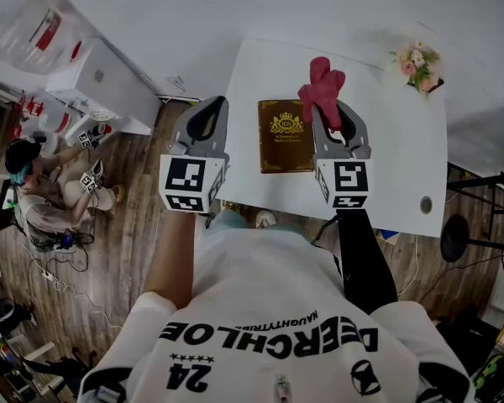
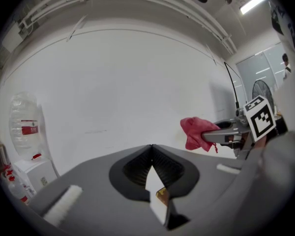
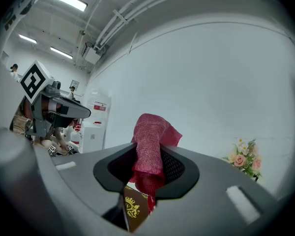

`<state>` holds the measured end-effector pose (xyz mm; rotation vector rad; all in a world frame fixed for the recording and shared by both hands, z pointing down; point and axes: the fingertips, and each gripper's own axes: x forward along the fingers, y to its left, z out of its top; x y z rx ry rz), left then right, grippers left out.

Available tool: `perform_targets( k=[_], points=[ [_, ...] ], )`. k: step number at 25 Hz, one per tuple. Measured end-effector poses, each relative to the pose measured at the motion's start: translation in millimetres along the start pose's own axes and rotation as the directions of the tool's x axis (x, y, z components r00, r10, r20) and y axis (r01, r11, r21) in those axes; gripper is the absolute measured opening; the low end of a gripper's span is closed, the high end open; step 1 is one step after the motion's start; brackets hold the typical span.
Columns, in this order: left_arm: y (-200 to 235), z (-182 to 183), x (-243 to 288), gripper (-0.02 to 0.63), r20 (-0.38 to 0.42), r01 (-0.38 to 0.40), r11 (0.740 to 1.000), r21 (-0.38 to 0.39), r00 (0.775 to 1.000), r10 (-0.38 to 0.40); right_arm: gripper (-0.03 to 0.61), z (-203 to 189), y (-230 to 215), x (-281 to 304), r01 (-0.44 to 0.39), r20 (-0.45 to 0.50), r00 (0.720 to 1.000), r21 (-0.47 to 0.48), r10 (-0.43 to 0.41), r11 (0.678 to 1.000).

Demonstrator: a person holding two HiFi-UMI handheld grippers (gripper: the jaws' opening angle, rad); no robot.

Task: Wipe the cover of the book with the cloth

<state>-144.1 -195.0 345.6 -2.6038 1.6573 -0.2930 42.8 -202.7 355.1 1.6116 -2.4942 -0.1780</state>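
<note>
Covering part of the book's [image 1: 284, 141] right edge in the head view, the right gripper [image 1: 329, 114] hides that side of the cover. Its fingers pinch the red cloth [image 1: 322, 86]. A bunched end stands out past the tips toward the far side, and the part inside the jaws is out of sight. The right gripper view shows the cloth filling the gap between the jaws, with a short end hanging below. Under it only a slice of the brown cover and its gold crest can be seen. No view shows whether the cloth touches the cover.

The left gripper [image 1: 208, 116] is to the left of the book, over the table's left edge. In its own view its fingers are pressed together at the tips with nothing between them. Only a corner of the book shows through the slot beneath them.

The book lies flat on the white table [image 1: 403, 158], close to the near edge and between the two grippers. Its long axis runs near to far, and the crest sits on the far half, upright toward the person. The small lettering under the crest is too fine to read. A posy of flowers [image 1: 418, 64] stands at the far right corner, well apart from the book.
</note>
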Motion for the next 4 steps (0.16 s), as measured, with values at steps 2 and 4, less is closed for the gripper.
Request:
perform_targets(
  k=[2, 4],
  points=[
    [0.3, -1.5, 1.2, 0.057, -0.003, 0.002, 1.000, -0.004, 1.000, -0.002, 0.100, -2.7, 0.2, 1.5, -0.003, -0.005, 1.000, 0.004, 0.003, 1.000],
    [0.8, -2.9, 2.6, 0.057, -0.007, 0.003, 1.000, -0.007, 1.000, -0.003, 0.100, -4.8, 0.2, 3.0, -0.004, -0.008, 1.000, 0.007, 0.004, 1.000]
  ],
)
